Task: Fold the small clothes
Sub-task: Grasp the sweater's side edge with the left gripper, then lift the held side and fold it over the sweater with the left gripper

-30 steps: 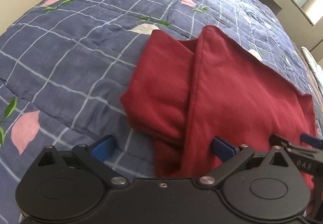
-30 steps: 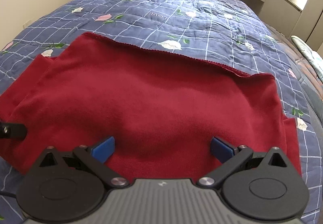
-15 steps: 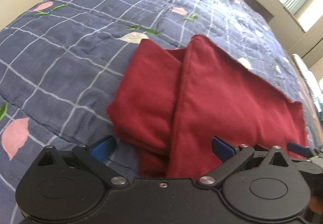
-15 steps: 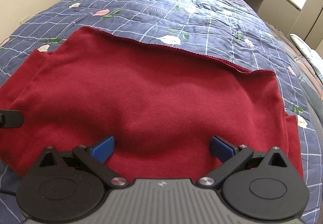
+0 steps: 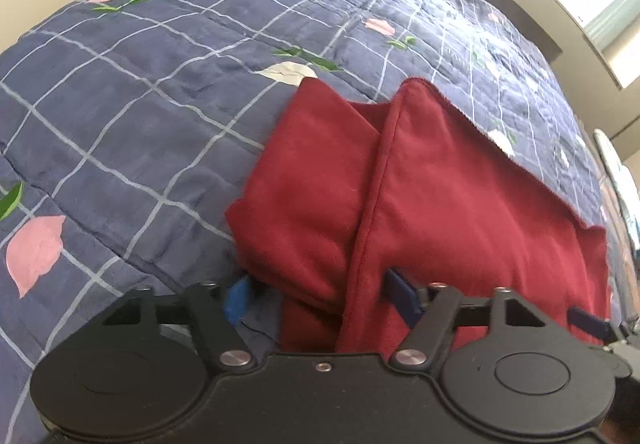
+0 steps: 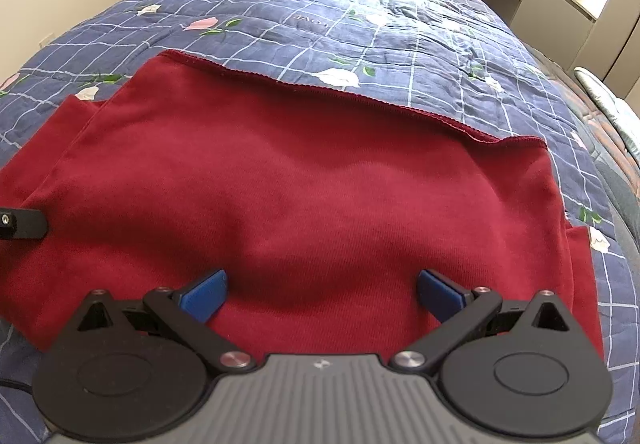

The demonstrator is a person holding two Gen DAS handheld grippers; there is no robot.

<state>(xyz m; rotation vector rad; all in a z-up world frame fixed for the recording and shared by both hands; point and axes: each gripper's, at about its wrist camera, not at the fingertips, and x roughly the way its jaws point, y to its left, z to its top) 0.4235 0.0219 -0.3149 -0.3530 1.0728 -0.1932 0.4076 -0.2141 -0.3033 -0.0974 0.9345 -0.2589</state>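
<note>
My left gripper (image 5: 316, 294) fingers closing on red garment (image 5: 420, 204) near edge, lower centre, for next fold; right gripper (image 6: 322, 294) fingers wide, hovering above cloth.

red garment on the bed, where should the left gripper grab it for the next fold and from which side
Probably the near left edge of the red garment, where the folded-under sleeve layers stack. Come in low from the near side. The left gripper already straddles that bunched edge; its jaws have just been closing around it. The right gripper sits open over the flat middle.
</note>
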